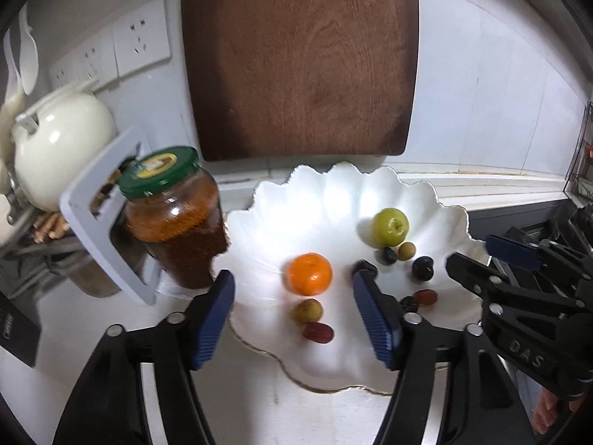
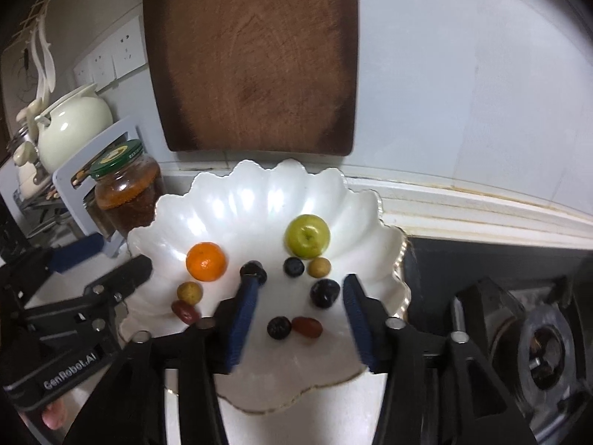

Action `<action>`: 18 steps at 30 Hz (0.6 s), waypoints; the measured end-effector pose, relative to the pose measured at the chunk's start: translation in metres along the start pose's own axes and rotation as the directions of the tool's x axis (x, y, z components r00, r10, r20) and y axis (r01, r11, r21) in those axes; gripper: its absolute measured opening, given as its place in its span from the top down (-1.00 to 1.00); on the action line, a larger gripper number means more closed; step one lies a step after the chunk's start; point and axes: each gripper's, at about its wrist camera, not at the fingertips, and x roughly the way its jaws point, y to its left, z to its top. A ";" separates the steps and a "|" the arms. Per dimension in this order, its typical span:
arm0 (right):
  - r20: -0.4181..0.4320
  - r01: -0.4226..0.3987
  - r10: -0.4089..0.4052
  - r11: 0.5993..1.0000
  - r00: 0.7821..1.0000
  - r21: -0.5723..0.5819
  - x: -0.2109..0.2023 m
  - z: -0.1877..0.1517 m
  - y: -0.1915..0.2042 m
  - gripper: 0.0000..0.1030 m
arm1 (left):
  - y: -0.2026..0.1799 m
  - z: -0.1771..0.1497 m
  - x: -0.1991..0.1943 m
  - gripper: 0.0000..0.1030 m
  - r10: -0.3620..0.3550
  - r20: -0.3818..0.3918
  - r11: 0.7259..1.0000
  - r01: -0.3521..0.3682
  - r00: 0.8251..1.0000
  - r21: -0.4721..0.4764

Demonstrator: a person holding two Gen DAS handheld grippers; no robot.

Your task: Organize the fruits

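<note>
A white scalloped plate (image 1: pixel 333 200) (image 2: pixel 259 200) holds an orange mandarin (image 1: pixel 308 273) (image 2: pixel 206 261), a green apple (image 1: pixel 390 226) (image 2: pixel 307 236), a blueberry (image 2: pixel 294 267), small yellow-brown fruits (image 2: pixel 189 292), dark plums (image 2: pixel 324 293) and red grapes (image 2: pixel 307 327). My left gripper (image 1: pixel 294 307) is open and empty above the plate's front left, with the mandarin between its fingers' line. My right gripper (image 2: pixel 298 315) is open and empty above the plate's front right, around the dark plum area. Each gripper shows in the other's view.
A brown cutting board (image 1: pixel 300 59) leans on the wall behind the plate. A green-lidded jar (image 1: pixel 174 218) stands left of the plate, with a grey rack (image 1: pixel 100 218) and a cream teapot (image 1: pixel 59 137) beyond. A stove burner (image 2: pixel 545 348) lies at right.
</note>
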 end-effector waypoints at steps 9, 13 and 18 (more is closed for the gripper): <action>0.103 0.069 -0.071 0.997 0.992 0.022 -0.052 -0.011 -0.006 -0.38 | -0.004 -0.001 -0.055 -0.71 0.030 0.103 1.000 -0.030 0.994 -0.001; 0.163 0.092 -0.093 0.996 0.982 0.014 -0.086 -0.018 -0.012 -0.56 | -0.011 -0.006 -0.089 -0.82 0.060 0.157 0.998 -0.059 0.986 -0.012; 0.219 0.122 -0.117 0.993 0.969 -0.007 -0.131 -0.030 -0.020 -0.61 | -0.021 -0.018 -0.127 -0.93 0.053 0.204 0.998 -0.045 0.978 -0.044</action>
